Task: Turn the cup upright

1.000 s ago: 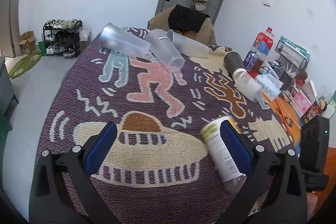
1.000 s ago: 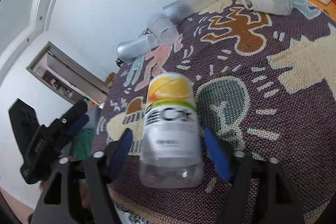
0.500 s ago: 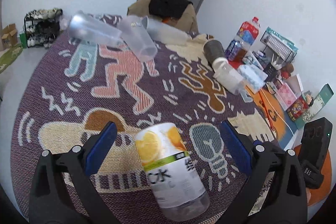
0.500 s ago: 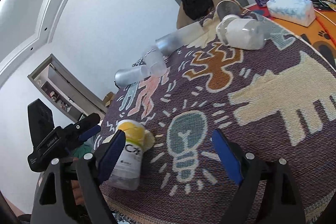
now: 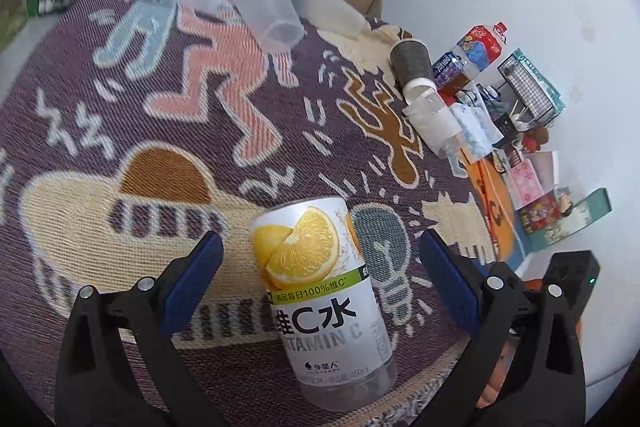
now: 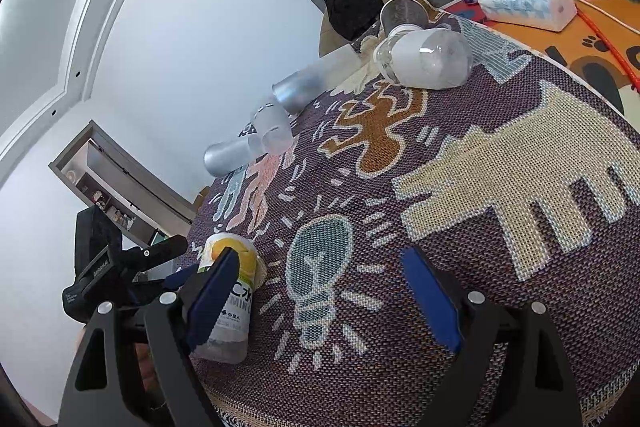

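A clear cup with a lemon "Vitamin C" label stands upside down on the patterned cloth near the table's front edge. My left gripper is open, its blue pads on either side of the cup without touching it. In the right wrist view the same cup is at the lower left, partly hidden behind the left finger. My right gripper is open and empty over the light-bulb pattern, to the right of the cup.
Several frosted cups lie on their sides at the far end of the cloth. A dark paper cup and a clear white-lined cup lie at the right. A tissue pack, bottles and boxes crowd the right side.
The left gripper has moved in so the cup sits closer between its open pads. The right gripper has drawn back to the right, away from the cup it let go of a second ago.
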Tool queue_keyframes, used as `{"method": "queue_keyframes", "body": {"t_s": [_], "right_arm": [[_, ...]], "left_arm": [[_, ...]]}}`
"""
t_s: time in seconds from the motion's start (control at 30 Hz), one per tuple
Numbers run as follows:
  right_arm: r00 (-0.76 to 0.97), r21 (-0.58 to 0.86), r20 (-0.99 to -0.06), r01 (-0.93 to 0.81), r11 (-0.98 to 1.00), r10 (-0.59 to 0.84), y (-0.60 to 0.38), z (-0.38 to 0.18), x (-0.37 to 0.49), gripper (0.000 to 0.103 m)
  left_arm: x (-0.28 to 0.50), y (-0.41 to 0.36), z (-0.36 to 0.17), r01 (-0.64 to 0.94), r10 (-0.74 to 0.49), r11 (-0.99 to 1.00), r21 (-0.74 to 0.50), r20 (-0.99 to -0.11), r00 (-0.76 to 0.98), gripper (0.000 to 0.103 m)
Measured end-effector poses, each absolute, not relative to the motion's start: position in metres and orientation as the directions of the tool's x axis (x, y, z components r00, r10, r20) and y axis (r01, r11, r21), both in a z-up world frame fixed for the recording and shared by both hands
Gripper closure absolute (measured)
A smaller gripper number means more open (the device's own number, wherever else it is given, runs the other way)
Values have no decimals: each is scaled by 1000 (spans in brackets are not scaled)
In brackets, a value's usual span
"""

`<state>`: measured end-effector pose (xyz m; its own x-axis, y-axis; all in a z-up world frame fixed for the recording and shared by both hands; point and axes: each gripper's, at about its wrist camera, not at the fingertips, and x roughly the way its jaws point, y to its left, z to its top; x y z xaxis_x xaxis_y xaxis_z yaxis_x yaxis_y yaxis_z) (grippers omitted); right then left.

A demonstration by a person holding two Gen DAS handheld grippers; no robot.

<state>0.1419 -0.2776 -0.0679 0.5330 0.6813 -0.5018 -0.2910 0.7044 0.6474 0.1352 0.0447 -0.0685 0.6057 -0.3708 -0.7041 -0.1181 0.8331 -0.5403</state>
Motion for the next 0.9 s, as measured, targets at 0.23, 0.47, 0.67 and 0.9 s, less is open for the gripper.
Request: {"method": "queue_keyframes", "body": {"t_s": [0.23, 0.47, 0.67, 0.9], "right_arm": [[546, 651, -505, -267, 710, 668, -289, -71, 141, 20], [543, 646, -524, -248, 722, 656, -294, -78, 139, 20], [553, 645, -524, -239, 726, 648, -301, -77, 137, 20], [565, 638, -525, -234, 734, 637, -305, -74, 131, 20]], "left_arm": [[156, 39, -87, -157, -395, 812, -562, -728, 560, 11], [168, 30, -100, -170, -408, 815, -553, -758, 509, 23], [168, 30, -93, -146, -434, 805, -575, -738, 517, 39], [147, 17, -53, -27, -416, 839, -544, -672, 613, 40]]}}
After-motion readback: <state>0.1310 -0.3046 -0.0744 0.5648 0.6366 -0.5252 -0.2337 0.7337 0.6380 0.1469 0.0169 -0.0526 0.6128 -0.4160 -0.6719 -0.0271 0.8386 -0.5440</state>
